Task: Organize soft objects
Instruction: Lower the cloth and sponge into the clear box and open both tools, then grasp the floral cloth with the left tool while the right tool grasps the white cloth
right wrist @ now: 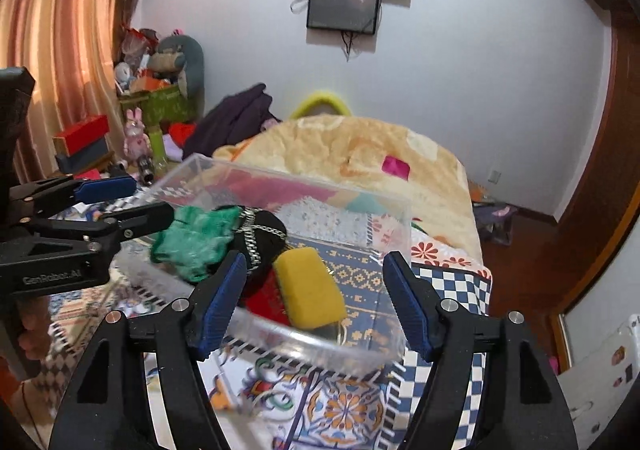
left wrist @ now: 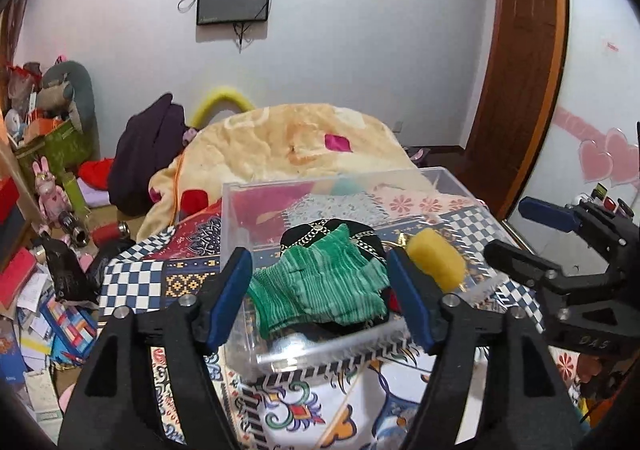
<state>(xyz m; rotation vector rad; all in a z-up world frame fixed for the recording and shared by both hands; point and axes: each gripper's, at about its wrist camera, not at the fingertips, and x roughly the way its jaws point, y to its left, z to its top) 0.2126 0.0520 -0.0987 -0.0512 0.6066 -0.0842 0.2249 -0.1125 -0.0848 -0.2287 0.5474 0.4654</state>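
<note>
A clear plastic box (left wrist: 240, 206) (right wrist: 400, 218) sits on the patterned bedspread. Inside lie a green crinkled cloth (left wrist: 320, 282) (right wrist: 196, 238), a black item with chain trim (left wrist: 316, 230) (right wrist: 264, 234), a red piece (right wrist: 266, 302) and a yellow sponge (left wrist: 436, 262) (right wrist: 310, 290). My left gripper (left wrist: 320, 298) is open and empty, its fingers either side of the green cloth above the box. My right gripper (right wrist: 312, 302) is open and empty, just above the box's near rim by the sponge. Each gripper also shows in the other's view: the right (left wrist: 520, 234), the left (right wrist: 120, 202).
A beige blanket (left wrist: 304, 142) (right wrist: 360, 154) is heaped on the bed behind the box. A dark purple garment (left wrist: 148, 154) lies at its left. Plush toys, boxes and papers crowd the floor at left (left wrist: 48, 210). A wooden door (left wrist: 524, 70) stands at right.
</note>
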